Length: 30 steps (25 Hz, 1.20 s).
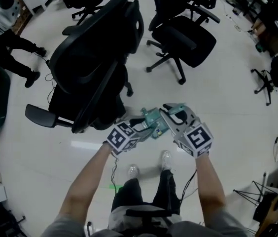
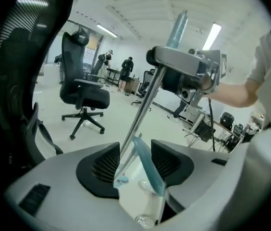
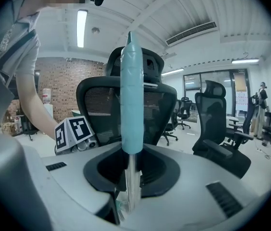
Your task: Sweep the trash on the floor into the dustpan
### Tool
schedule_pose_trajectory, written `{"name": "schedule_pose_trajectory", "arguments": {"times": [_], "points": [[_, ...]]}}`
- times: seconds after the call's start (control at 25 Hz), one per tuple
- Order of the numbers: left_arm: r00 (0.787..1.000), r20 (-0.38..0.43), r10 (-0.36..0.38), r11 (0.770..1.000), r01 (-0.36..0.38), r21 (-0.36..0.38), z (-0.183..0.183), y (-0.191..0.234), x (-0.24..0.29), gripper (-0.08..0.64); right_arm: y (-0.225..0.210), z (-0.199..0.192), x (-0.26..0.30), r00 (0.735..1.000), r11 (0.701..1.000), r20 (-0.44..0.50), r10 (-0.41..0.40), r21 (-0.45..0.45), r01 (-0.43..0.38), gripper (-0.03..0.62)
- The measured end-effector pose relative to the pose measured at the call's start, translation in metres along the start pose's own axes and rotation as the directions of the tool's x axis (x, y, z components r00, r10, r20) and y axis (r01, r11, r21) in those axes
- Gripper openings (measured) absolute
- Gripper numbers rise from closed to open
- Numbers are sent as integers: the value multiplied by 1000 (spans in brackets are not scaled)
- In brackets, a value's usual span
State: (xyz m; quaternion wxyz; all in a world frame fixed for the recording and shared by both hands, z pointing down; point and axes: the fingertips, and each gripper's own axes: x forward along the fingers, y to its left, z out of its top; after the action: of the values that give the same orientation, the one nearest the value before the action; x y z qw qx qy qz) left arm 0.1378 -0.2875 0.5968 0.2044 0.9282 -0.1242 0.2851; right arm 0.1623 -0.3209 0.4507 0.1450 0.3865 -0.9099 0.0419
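A broom handle, a metal pole [image 3: 131,186] with a teal grip [image 3: 131,100], stands upright in my right gripper [image 3: 131,177], which is shut on the pole just below the grip. In the head view both grippers meet over the floor in front of the person's feet, the left gripper [image 1: 149,127] beside the right gripper [image 1: 171,113], with teal plastic [image 1: 151,118] between them. My left gripper [image 2: 135,162] stands open. The same pole [image 2: 142,109] and a flat teal plastic strip [image 2: 150,170] pass loosely between its pads. I cannot make out any trash or a whole dustpan.
A large black mesh office chair [image 1: 94,58] stands close at the front left, another chair [image 1: 188,38] farther back at the right. A person [image 1: 6,38] walks at the far left. A stand with thin legs [image 1: 257,196] is at the lower right. Pale floor lies around the feet [image 1: 133,171].
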Motion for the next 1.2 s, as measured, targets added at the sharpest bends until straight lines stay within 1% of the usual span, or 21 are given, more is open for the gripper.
{"name": "schedule_pose_trajectory", "arguments": {"times": [0.08, 0.2, 0.28, 0.36, 0.44, 0.48, 0.56, 0.64, 0.76, 0.84, 0.88, 1.04, 1.2], "points": [[999, -21, 27, 999, -26, 24, -10, 14, -7, 189, 4, 3, 1, 1000, 1000, 0, 1, 5, -1, 64], [995, -80, 66, 991, -56, 119, -28, 28, -5, 172, 5, 10, -2, 1000, 1000, 12, 12, 25, -12, 64], [990, -127, 69, 981, -44, 189, -44, 32, 2, 172, 5, 11, -3, 1000, 999, 14, 22, 44, -23, 64], [984, -167, 56, 972, -16, 234, -60, 36, 10, 172, 6, 13, -4, 999, 998, 26, 32, 51, -33, 64], [980, -198, 9, 962, 46, 270, -68, 32, 21, 172, 8, 15, -4, 999, 998, 26, 41, 56, -43, 64], [977, -210, -22, 953, 85, 292, -70, 27, 28, 172, 8, 17, -5, 999, 997, 28, 45, 56, -47, 64], [972, -217, -86, 925, 159, 345, -68, 17, 44, 173, 10, 17, -5, 998, 996, 32, 58, 60, -60, 63], [970, -194, -149, 893, 216, 395, -59, 8, 58, 175, 14, 17, -3, 996, 995, 46, 77, 61, -80, 63], [960, -159, -229, 848, 277, 452, -43, 0, 70, 176, 18, 22, -4, 994, 993, 70, 88, 68, -93, 64], [949, -165, -268, 822, 314, 475, -38, -3, 75, 178, 16, 22, -7, 994, 992, 75, 81, 94, -88, 66], [945, -171, -278, 812, 327, 483, -37, -3, 77, 190, 13, 20, -9, 994, 991, 79, 75, 108, -83, 66], [934, -196, -300, 789, 358, 498, -36, -5, 86, 283, 11, 17, -14, 994, 988, 91, 59, 136, -71, 66], [931, -197, -307, 776, 364, 514, -34, -13, 90, 282, 10, 17, -21, 993, 986, 112, 31, 160, -48, 67]]}}
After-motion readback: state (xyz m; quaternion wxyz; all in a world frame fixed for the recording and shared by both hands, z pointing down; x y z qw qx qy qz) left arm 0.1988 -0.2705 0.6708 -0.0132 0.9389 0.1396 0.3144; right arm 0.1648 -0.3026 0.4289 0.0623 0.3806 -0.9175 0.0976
